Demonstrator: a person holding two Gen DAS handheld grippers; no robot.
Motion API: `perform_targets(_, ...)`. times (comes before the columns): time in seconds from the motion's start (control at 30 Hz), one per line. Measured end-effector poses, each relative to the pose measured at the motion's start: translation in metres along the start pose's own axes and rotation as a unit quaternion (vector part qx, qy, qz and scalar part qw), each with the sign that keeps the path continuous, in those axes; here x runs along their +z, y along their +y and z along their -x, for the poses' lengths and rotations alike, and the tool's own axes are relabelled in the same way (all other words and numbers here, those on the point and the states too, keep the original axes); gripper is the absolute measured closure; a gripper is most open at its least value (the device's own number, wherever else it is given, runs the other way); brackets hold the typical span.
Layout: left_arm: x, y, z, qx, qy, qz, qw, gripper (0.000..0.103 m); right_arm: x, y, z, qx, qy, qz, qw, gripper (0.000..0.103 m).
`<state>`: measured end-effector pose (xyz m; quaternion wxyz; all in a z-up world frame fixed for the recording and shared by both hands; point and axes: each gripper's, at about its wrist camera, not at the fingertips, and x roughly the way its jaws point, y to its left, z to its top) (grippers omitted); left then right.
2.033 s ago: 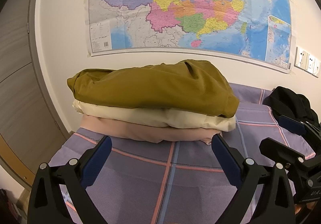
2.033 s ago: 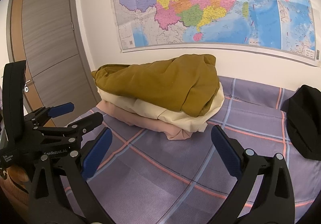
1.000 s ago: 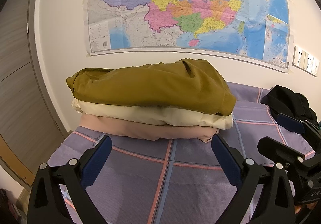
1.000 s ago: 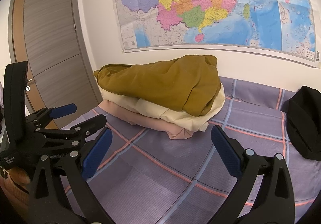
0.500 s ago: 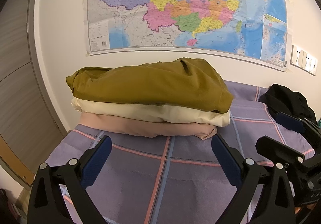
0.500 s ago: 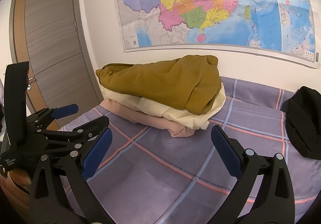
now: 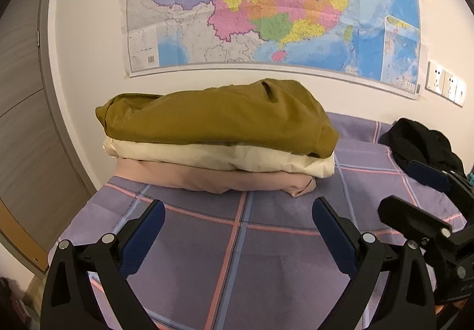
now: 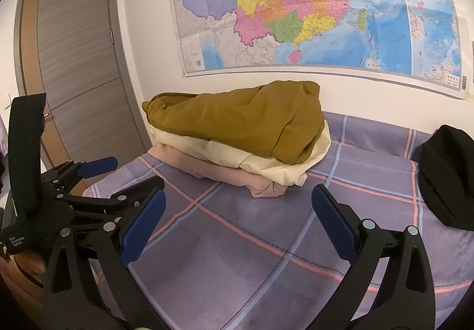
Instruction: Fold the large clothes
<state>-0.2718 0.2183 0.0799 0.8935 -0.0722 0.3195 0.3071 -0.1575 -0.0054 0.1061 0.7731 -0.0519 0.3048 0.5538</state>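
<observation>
Olive-topped folded stack [image 7: 219,140] lies beyond both open claws, apart.

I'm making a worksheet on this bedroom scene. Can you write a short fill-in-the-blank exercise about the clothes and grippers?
1. The top garment of the folded stack is ____ in colour.
2. The cream garment lies on a ____ one.
3. Both the left gripper and the right gripper have their jaws ____.
4. The unfolded black garment lies to the ____ of the stack.

Missing words: olive; pink; open; right
</observation>
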Motion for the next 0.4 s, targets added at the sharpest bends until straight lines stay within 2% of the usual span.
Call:
perform_targets(0.23,-0.005,-0.001,-0.004,-0.008,0.017,0.014,0.9997,0.007,-0.004,-0.001,0.003,-0.003,0.001,-0.005,1.0,0.006)
perform_targets(0.4,-0.006,-0.008,-0.01,-0.042,0.026,0.028,0.9984,0.007,-0.005,-0.01,0.013,-0.017,-0.007,-0.013,1.0,0.006)
